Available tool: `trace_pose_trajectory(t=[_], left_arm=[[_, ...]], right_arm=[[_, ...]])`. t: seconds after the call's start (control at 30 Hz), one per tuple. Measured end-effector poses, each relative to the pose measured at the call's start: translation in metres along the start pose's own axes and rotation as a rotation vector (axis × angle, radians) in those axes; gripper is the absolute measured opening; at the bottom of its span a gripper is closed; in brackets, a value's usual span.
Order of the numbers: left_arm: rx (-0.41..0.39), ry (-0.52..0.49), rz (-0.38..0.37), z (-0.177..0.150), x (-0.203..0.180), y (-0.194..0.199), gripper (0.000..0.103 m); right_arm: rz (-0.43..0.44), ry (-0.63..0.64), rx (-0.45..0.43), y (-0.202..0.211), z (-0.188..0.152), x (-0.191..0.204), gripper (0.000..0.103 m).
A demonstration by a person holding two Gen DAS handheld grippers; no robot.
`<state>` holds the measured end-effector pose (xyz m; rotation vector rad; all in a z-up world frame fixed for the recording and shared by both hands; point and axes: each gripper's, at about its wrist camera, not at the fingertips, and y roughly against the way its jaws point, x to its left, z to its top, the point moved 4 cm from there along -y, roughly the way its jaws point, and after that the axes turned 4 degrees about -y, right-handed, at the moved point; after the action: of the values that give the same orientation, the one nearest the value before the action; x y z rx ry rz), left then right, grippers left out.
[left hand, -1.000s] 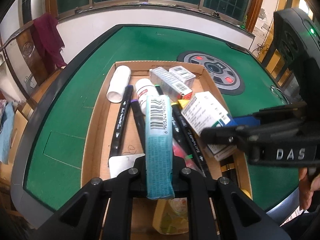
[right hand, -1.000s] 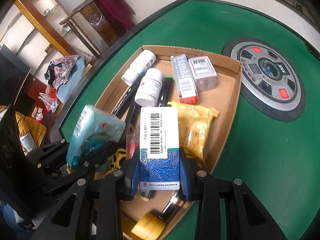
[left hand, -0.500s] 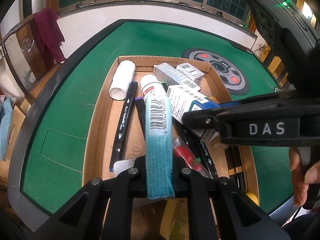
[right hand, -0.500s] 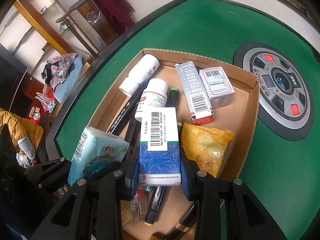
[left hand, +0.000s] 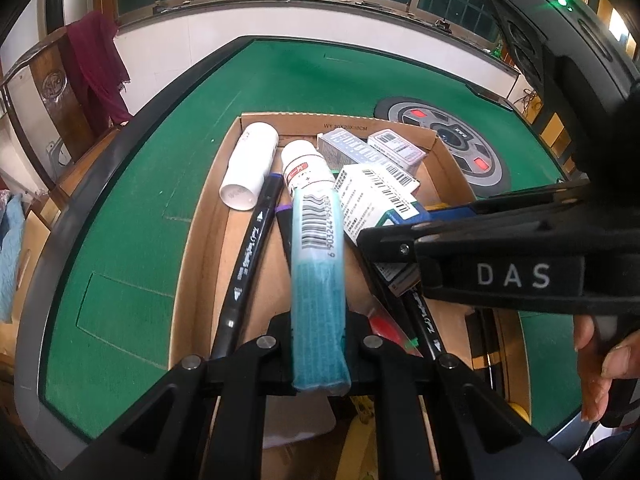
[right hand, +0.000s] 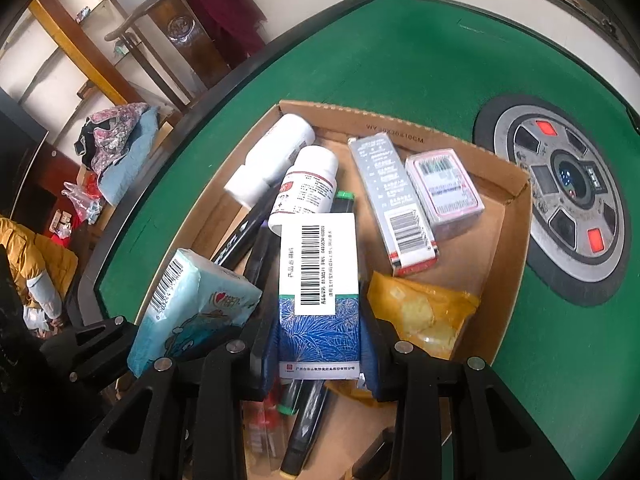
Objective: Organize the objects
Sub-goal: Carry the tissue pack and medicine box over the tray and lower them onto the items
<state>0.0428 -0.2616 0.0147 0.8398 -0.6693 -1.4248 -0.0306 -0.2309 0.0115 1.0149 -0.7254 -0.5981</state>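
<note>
My left gripper (left hand: 318, 338) is shut on a teal tissue pack (left hand: 318, 280), held over the near half of the cardboard tray (left hand: 200, 240). The right gripper (right hand: 318, 354) is shut on a blue-and-white medicine box (right hand: 318, 276) with a barcode, held above the tray's middle (right hand: 508, 240). In the right wrist view the tissue pack (right hand: 192, 304) hangs just left of the box. In the left wrist view the box (left hand: 372, 204) sits right of the pack, partly behind the right gripper's body.
In the tray lie two white bottles (right hand: 276, 160) (right hand: 308, 184), black markers (left hand: 248, 256), a grey box (right hand: 390, 204), a pink-edged box (right hand: 442, 192) and a yellow snack bag (right hand: 424, 312). A round grey dial panel (right hand: 560, 196) is set in the green table. A hand (left hand: 600, 364) grips at right.
Both grippers have shifted over the tray with their loads, the right one toward its middle. The right gripper now fills more of the left wrist view.
</note>
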Motion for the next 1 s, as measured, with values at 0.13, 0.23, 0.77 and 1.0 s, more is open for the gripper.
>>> trace_pose_trajectory(t=[0.13,0.23,0.77,1.0], left_arm=[[-0.001,-0.001,0.006,0.006,0.001,-0.006,0.011],[-0.005,-0.003,0.013,0.009,0.002,-0.009,0.011],[-0.001,-0.003,0.029,0.018,0.004,-0.019,0.012],[0.002,-0.008,0.037,0.017,0.003,-0.020,0.013]], right_arm=[[-0.010,-0.004,-0.005,-0.002,0.007,-0.002,0.038],[-0.022,-0.004,-0.012,-0.003,0.012,-0.005,0.037],[-0.041,0.002,-0.003,-0.007,0.018,-0.019,0.038],[-0.051,0.008,-0.004,-0.004,0.017,-0.019,0.038]])
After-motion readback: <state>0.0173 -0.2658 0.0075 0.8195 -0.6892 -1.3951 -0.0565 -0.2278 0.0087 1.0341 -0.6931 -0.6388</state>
